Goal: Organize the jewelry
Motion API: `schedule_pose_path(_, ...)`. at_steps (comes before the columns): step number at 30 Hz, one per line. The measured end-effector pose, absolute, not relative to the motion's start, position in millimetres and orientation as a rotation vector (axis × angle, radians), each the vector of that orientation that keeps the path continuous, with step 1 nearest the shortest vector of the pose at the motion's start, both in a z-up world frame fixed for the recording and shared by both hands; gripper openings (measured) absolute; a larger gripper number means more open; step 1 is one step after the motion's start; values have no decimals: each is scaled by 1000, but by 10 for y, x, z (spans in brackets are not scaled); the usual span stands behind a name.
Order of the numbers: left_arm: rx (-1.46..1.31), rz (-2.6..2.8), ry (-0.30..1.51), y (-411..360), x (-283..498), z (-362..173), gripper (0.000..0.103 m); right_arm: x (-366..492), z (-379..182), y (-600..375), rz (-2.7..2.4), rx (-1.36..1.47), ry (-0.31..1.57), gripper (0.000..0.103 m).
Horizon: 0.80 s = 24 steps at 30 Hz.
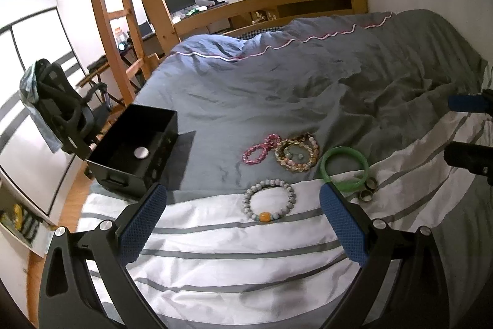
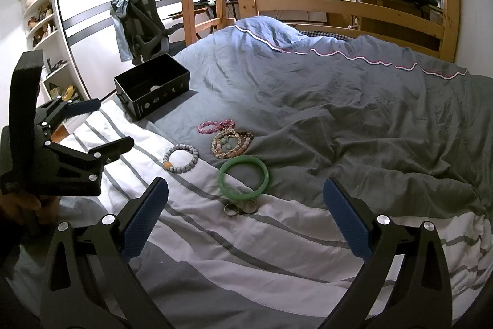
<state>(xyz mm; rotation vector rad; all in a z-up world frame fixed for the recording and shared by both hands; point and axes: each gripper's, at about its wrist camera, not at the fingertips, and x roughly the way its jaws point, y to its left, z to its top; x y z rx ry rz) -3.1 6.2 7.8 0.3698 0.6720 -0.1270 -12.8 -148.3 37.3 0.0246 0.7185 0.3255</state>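
On the bed, a nearly empty black box (image 1: 132,150) waits at left; pink bracelets (image 1: 260,148), grey beads (image 1: 269,201), a green bangle (image 1: 345,168) and rings (image 1: 366,190) lie unsorted. Left tongs (image 1: 243,224) and right tongs (image 2: 246,221) hover, both released.

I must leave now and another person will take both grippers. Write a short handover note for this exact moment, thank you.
Left gripper: open, empty, above the grey bead bracelet.
Right gripper: open, empty, near the two rings.
All jewelry lies on the bed: pink bracelet, pile of mixed bead bracelets, green bangle touching the rings.
Black box stands open at the bed's left edge; no jewelry visible inside.
Done: nothing.
Left: move every piece, presumably into the box.
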Motion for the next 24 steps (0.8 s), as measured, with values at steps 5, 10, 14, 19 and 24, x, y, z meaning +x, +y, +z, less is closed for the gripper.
schedule_pose_path(5, 369, -129, 665, 92, -33, 101, 97, -127, 372, -1482, 325, 23, 720, 99)
schedule_pose_path(10, 436, -122, 652, 86, -87, 111, 98, -120, 362, -1484, 325, 24, 721, 99)
schedule_pose_path(14, 416, -127, 642, 162, -107, 156, 98, -116, 355, -1485, 326, 23, 722, 99)
schedule_pose_path(19, 394, -127, 663, 170, -60, 95, 98, -127, 383, -1486, 325, 21, 722, 99)
schedule_pose_path(24, 399, -126, 671, 143, -41, 61, 98, -111, 336, -1474, 324, 19, 725, 99)
